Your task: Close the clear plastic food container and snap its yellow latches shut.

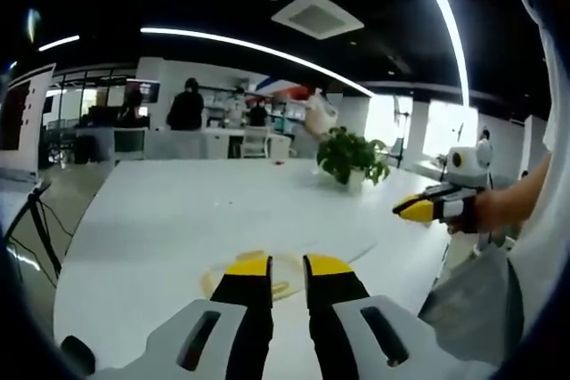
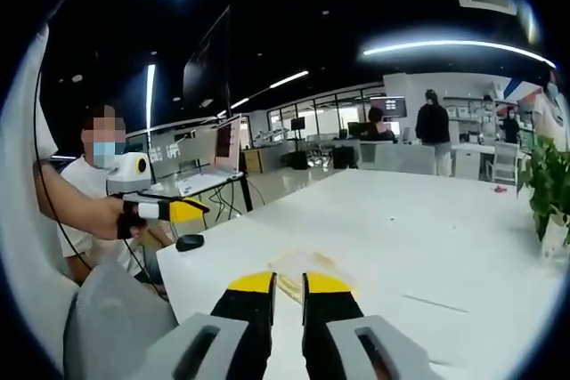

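Clear food container [image 1: 258, 275] with yellow trim lies low on the white table [image 1: 178, 220], just beyond the left gripper [image 1: 287, 266], jaws narrow and empty. In the right gripper view the container [image 2: 303, 275] sits just ahead of the right gripper [image 2: 287, 282], jaws likewise narrow, gripping nothing. Potted plant [image 1: 352, 159] stands well beyond the container. Lid and latch positions too blurred to tell. Judgement: approach phase; bring both grippers down level either side of the container, steady it, then press each latch squarely.

No readable writing

The screens [image 2: 223, 144] and wall displays [image 1: 142, 91] in the background are too small and blurred to read.
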### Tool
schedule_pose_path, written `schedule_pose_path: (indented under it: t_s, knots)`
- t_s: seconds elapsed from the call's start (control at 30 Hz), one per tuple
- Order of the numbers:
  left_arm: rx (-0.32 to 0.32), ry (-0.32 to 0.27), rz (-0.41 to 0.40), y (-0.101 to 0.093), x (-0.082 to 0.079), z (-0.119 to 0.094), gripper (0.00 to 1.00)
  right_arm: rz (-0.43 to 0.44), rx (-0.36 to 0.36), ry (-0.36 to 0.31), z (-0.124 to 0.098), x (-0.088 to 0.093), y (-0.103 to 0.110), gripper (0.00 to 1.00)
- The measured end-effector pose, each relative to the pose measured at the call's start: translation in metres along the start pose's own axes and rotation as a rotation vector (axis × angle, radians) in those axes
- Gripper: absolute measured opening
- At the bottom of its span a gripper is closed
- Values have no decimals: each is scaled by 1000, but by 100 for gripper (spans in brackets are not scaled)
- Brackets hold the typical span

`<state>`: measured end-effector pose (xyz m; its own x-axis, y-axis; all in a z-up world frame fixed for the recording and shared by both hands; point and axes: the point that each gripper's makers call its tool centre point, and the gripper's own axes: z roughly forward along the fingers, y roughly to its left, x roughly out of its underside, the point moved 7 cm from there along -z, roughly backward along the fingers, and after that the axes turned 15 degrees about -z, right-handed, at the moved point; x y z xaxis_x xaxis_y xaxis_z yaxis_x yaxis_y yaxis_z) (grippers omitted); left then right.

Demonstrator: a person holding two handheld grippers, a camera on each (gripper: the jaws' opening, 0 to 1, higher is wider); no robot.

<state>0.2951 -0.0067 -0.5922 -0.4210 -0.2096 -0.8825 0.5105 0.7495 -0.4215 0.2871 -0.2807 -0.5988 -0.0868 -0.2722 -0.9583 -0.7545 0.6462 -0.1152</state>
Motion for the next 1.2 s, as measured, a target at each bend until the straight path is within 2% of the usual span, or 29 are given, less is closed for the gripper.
schedule_pose_path:
  t_s: [0.53,0.67,1.2]
  knots:
    - [2,54,17,19,-4,20,15,-26,-29,35,24,4,-17,9]
    - [17,87,15,26,-5,26,15,-33,-36,48,30,6,-21,10]
    - [-2,127,48,51,-6,46,16,-50,-56,85,52,18,-32,11]
